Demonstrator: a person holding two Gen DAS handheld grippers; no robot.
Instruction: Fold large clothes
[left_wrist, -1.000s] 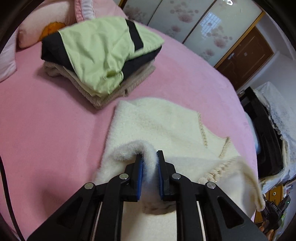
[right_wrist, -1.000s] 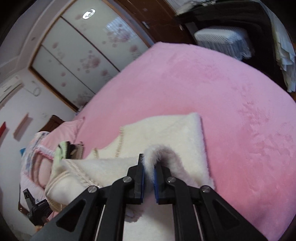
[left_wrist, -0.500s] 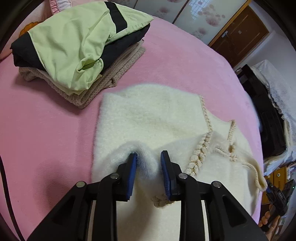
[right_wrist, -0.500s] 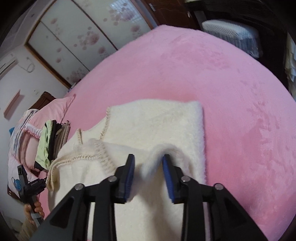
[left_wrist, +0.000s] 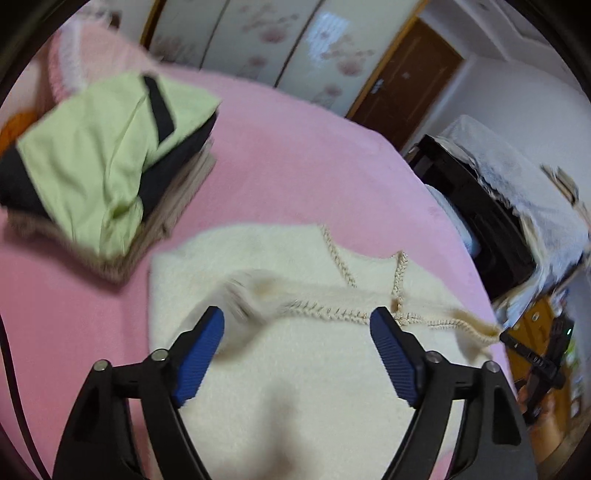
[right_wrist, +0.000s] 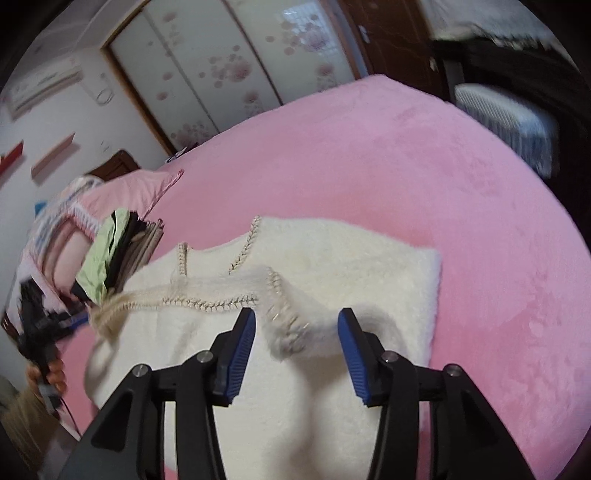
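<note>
- Cream fuzzy sweater (left_wrist: 295, 369) spread flat on the pink bed (left_wrist: 295, 166), folded over on itself, braided trim (left_wrist: 332, 315) running across the fold edge.
- Left gripper (left_wrist: 297, 350) poised over the sweater, jaws spread wide, gripping nothing; blue pads (left_wrist: 199, 354) either side of the cloth, a blurred tuft of fleece near the left-hand pad.
- Right gripper (right_wrist: 297, 354) likewise above the sweater (right_wrist: 332, 266), jaws wide apart and empty; a fuzzy flap with trim (right_wrist: 284, 314) lying between the pads (right_wrist: 238, 354).
- Trimmed corner of the sweater reaching the bed edge, beside the other gripper as seen in each view.
- Stack of folded clothes (left_wrist: 103, 177) on the bed just beyond the sweater, close to it but apart: green-and-black piece on top, beige knit underneath. Same stack (right_wrist: 118, 254) seen edge-on from the right wrist.
- Pink pillows (right_wrist: 92, 206) behind the stack.
- Flower-patterned sliding wardrobe doors (right_wrist: 229, 74) past the bed; brown door (left_wrist: 402, 77) to one side.
- Dark furniture with lace cover (left_wrist: 498, 192) beside the bed.
</note>
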